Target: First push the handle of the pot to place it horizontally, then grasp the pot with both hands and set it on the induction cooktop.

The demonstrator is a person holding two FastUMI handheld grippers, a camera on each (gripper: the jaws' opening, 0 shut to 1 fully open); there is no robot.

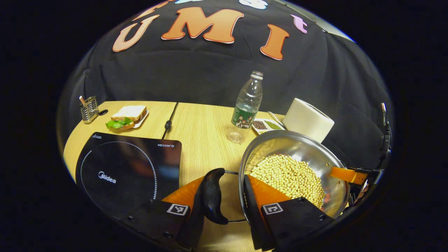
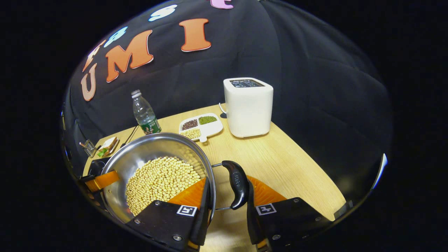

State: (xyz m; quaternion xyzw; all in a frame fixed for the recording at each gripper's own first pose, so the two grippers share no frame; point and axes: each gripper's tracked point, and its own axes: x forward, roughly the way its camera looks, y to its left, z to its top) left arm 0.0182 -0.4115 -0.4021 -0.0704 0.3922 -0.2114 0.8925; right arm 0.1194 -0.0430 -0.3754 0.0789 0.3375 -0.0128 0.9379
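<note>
Straddling the pot point(image 1: 297, 164) on the surface point(image 1: 203, 129), the left hand-held gripper point(image 1: 229, 196) and right hand-held gripper point(image 2: 227, 199) each bracket one black side handle point(image 1: 213, 196), jaws partly open, beside the induction cooktop point(image 1: 129, 171).

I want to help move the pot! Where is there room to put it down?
The induction cooktop is bare. Bare wood also runs between the cooktop and the water bottle, and in front of the toaster. It is crowded around the pot, near the bottle and the divided bean dish.
</note>
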